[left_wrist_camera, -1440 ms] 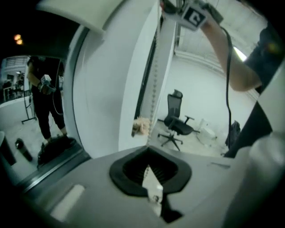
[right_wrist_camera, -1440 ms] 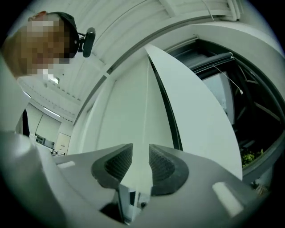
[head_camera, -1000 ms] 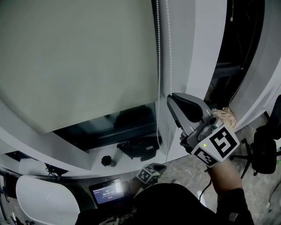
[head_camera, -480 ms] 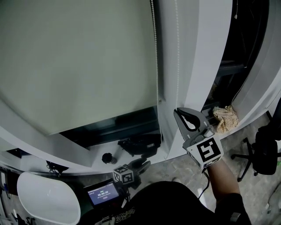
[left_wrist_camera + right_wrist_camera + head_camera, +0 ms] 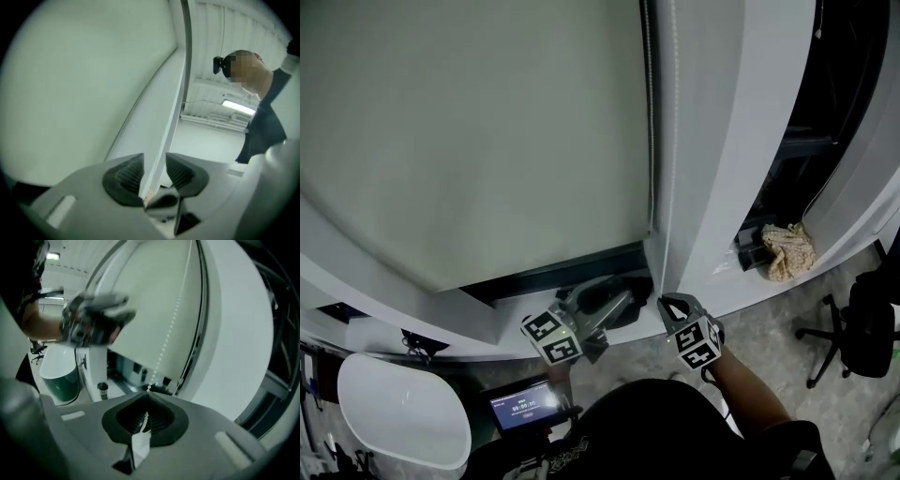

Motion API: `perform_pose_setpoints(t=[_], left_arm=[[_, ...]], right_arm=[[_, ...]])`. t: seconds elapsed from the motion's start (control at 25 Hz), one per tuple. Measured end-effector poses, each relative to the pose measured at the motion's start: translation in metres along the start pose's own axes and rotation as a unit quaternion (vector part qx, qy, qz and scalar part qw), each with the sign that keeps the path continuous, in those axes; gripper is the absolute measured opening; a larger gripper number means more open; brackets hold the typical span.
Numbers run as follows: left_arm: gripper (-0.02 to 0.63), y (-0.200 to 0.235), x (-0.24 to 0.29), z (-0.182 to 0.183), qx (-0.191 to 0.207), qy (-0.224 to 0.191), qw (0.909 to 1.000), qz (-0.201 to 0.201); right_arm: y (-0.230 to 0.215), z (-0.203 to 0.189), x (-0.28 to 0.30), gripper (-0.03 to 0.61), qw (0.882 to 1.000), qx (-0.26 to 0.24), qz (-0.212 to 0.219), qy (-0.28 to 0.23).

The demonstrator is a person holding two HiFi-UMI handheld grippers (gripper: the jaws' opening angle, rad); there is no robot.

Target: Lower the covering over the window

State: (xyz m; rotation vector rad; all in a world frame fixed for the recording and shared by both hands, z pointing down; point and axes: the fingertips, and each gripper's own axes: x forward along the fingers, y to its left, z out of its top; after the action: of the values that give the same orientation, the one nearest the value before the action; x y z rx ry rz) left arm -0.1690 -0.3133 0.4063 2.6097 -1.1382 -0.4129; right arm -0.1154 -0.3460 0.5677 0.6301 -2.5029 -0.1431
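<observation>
Roller blind (image 5: 478, 141): pale, drawn down over most of the window. Its hem runs aslant just above the sill, with its right edge against a dark side track.
Uncovered glass (image 5: 553, 274): a narrow dark strip between the hem and the window sill (image 5: 412, 323).
Bead chain (image 5: 171, 324): hangs along the blind's right edge, in front of the white upright (image 5: 712, 141). It runs taut down into the right gripper's pads.
Right gripper (image 5: 666, 305): low, at the foot of the upright and just over the sill's front edge, with its marker cube toward the person. The jaws are clenched on the bead chain, and the beads disappear between the ribbed pads (image 5: 136, 416).
Left gripper (image 5: 623, 298): just left of the right one, in front of the dark strip under the hem. It tips slightly upward.
Left jaws: released. They have just swung wide and then narrowed a little. The pads (image 5: 129, 176) stand apart and press on nothing, and only the white upright shows through the gap.
Sill, right of the upright: a crumpled tan cloth (image 5: 789, 251) lies beside a small dark block.
Sill, under the blind: a small dark bottle (image 5: 102, 391) stands upright near the front edge.
Below the sill: a small lit screen (image 5: 525, 405) at the lower left, and beside it a white rounded container (image 5: 398, 412).
Floor, far right: a black office chair (image 5: 867, 328).
Person: dark sleeves reach to both grippers, and in the left gripper view the person stands at the right under ceiling lights.
</observation>
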Motion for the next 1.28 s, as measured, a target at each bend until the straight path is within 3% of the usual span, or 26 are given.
perform_pose_setpoints(t=[0.08, 0.24, 0.52, 0.64, 0.76, 0.88, 1.0, 1.12, 1.2, 1.28], left_arm=[[0.142, -0.014, 0.023, 0.026, 0.025, -0.01, 0.9994, -0.023], [0.155, -0.041, 0.058, 0.065, 0.08, -0.017, 0.9948, -0.06], [0.146, -0.059, 0.086, 0.116, 0.099, -0.05, 0.9902, -0.085], [0.014, -0.059, 0.091, 0.128, 0.118, -0.061, 0.9882, -0.076], [0.009, -0.058, 0.097, 0.126, 0.127, -0.051, 0.9882, -0.068], [0.006, -0.041, 0.103, 0.097, 0.155, -0.001, 0.9872, -0.039], [0.005, -0.005, 0.099, 0.037, 0.169, 0.066, 0.9834, 0.008], [0.005, 0.029, 0.084, -0.026, 0.121, 0.116, 0.9849, 0.042], [0.005, 0.044, 0.074, -0.061, 0.085, 0.135, 0.9854, 0.06], [0.005, 0.054, 0.067, -0.087, 0.051, 0.139, 0.9862, 0.073]], right_arm=[[0.025, -0.035, 0.015, 0.008, 0.999, 0.002, 0.03, 0.044], [0.041, -0.037, 0.015, 0.008, 0.998, 0.007, 0.048, 0.049], [0.05, -0.035, 0.012, 0.008, 0.997, 0.008, 0.056, 0.044], [0.053, -0.035, 0.009, 0.008, 0.997, 0.013, 0.058, 0.042], [0.055, -0.038, 0.007, 0.008, 0.997, 0.012, 0.066, 0.05], [0.061, -0.061, 0.007, 0.008, 0.991, 0.006, 0.086, 0.103], [0.052, -0.081, 0.002, 0.032, 0.991, 0.027, 0.061, 0.115], [0.025, -0.062, -0.01, 0.061, 0.992, 0.123, 0.025, 0.029], [-0.001, -0.037, -0.025, 0.089, 0.977, 0.208, 0.013, -0.047], [-0.028, -0.01, -0.043, 0.117, 0.955, 0.273, 0.006, -0.116]])
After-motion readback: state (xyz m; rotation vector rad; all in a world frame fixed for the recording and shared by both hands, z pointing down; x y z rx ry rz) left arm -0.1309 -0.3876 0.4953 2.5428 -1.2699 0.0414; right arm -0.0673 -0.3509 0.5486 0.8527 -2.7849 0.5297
